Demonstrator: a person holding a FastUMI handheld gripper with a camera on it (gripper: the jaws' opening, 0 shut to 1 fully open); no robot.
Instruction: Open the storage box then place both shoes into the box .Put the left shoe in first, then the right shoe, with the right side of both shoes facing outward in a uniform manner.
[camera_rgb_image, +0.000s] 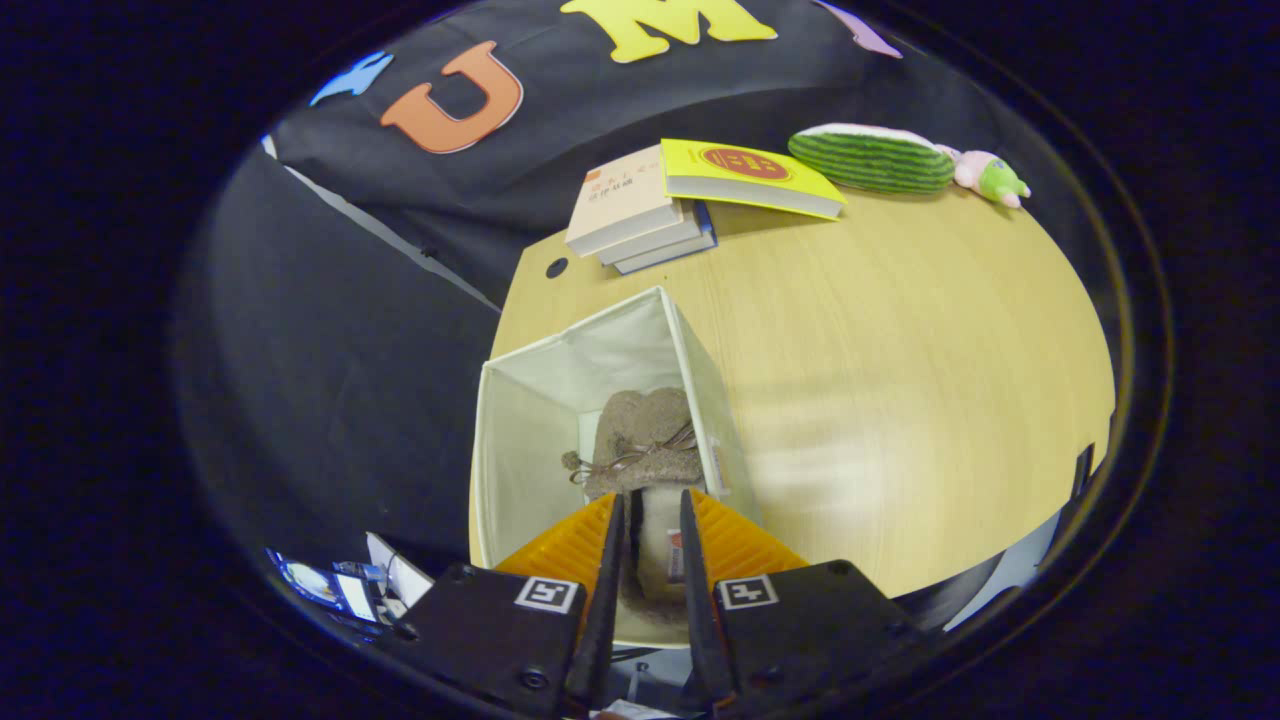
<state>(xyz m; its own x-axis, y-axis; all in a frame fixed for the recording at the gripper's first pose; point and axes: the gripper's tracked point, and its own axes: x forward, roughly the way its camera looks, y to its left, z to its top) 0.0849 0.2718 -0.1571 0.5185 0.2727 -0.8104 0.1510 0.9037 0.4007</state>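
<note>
My claw (655, 515) is narrowed to a small gap, and between its two fingers I see the heel part of a grey-brown shoe (645, 445). Both fingers (612, 560) press against the sides of the shoe, so I read the claw as clenched on it. The shoe hangs inside the white storage box (520, 440), with its toe pointing away from me and its thin brown lace tied in a bow on top. Whether the sole already touches the bottom of the box, I cannot tell. Whether this is the left or the right shoe, I also cannot tell.

The box is open at the top and stands on the near left part of the wooden table (900, 400), close to the edge. Its walls are upright and a little soft.

Beyond the box, well apart from it, a stack of books (640, 215) lies near the far edge, with a yellow book (750, 175) leaning on top. Near it lies a green striped plush toy (875, 158).
</note>
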